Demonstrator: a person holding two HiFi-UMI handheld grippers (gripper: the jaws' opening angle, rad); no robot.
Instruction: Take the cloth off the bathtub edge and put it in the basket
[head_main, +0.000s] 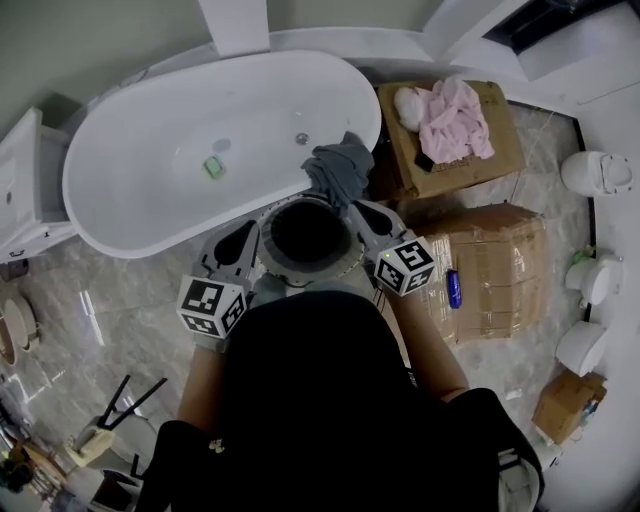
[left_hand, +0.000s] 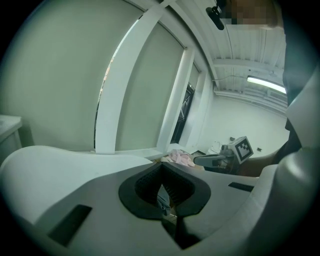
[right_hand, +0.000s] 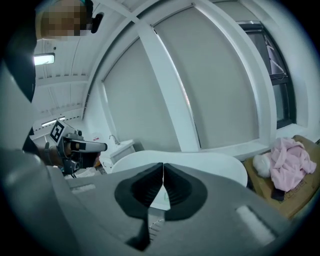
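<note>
A grey cloth (head_main: 340, 168) hangs bunched over the near rim of the white bathtub (head_main: 150, 170), at its right end. Just below it stands a round basket (head_main: 305, 268) with a dark inside and a grey rim. My left gripper (head_main: 243, 234) is at the basket's left side and my right gripper (head_main: 357, 210) at its right side, its tips close under the cloth. In the left gripper view the left gripper (left_hand: 161, 170) has its jaws together with nothing in them. The right gripper (right_hand: 163, 167) is likewise shut and empty, with the bathtub (right_hand: 200, 165) beyond it.
Cardboard boxes (head_main: 490, 265) stand right of the tub, one bearing a pink cloth (head_main: 455, 120) and another a blue bottle (head_main: 455, 288). A white cabinet (head_main: 22, 180) is at the left. White toilets (head_main: 595, 172) line the right wall. A stool (head_main: 110, 420) stands lower left.
</note>
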